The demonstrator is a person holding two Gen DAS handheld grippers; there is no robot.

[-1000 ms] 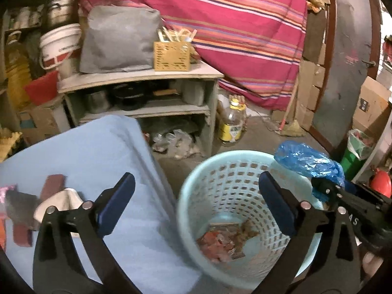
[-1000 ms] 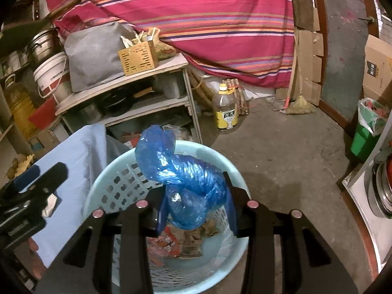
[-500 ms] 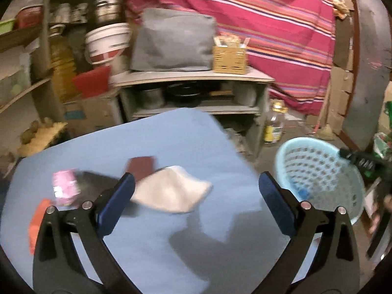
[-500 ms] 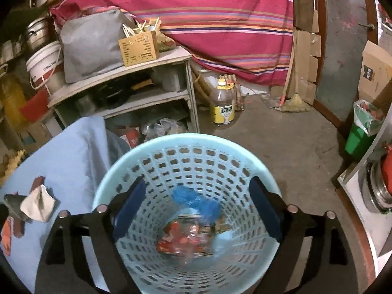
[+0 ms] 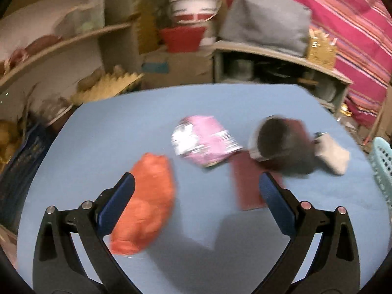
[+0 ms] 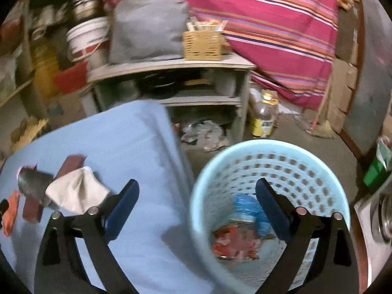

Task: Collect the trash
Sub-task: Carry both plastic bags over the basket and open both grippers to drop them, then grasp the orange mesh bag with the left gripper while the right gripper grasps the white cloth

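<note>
My left gripper (image 5: 196, 191) is open and empty, low over the blue table (image 5: 98, 132). An orange plastic bag (image 5: 147, 203) lies by its left finger. A pink wrapper (image 5: 203, 142), a dark red packet (image 5: 247, 183), a dark crumpled piece (image 5: 284, 144) and a white cloth-like scrap (image 5: 333, 154) lie beyond. My right gripper (image 6: 197, 197) is open and empty, above the table edge and the light blue basket (image 6: 269, 152). The blue bag (image 6: 247, 208) and red wrappers (image 6: 232, 242) lie inside the basket.
A grey shelf unit (image 6: 171, 66) with a wicker box (image 6: 203, 41) stands behind the table. An oil bottle (image 6: 265, 117) stands on the floor by a striped red cloth (image 6: 269, 12). The basket rim shows at the right in the left wrist view (image 5: 382, 156).
My right gripper opened and dropped the blue bag into the basket, then swung left. My left gripper swung left from the basket to over the trash on the table.
</note>
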